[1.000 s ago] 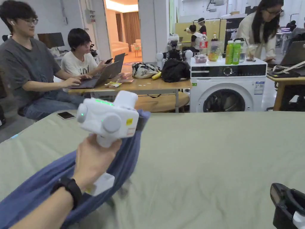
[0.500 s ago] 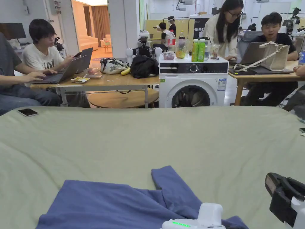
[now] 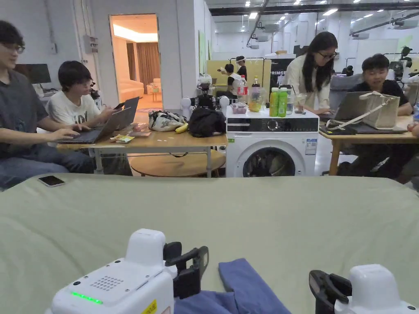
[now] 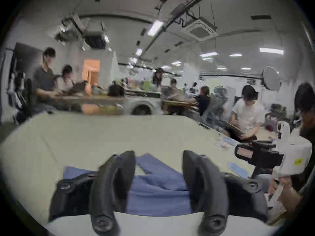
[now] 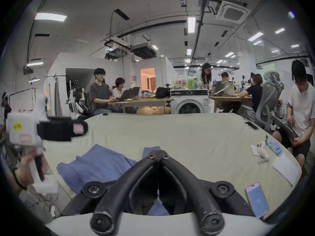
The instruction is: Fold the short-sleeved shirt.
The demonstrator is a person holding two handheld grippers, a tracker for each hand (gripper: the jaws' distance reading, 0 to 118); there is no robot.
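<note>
**Blue shirt flat on the green table, both grippers above its near edge**

We see the blue short-sleeved shirt [image 5: 95, 164] lying on the green table [image 3: 253, 212], at six o'clock in the head view, one sleeve [image 3: 245, 282] reaching toward twelve. Our left gripper [image 4: 159, 156] hangs over the cloth with its jaws spread wide and nothing between them. Our right gripper [image 5: 158, 152] has its jaw tips pressed together at the far end, empty, just above the shirt's right part. A phone [image 5: 257, 199] lies at four o'clock in the right gripper view. Beyond the table stands a washing machine [image 3: 272, 143].
</note>
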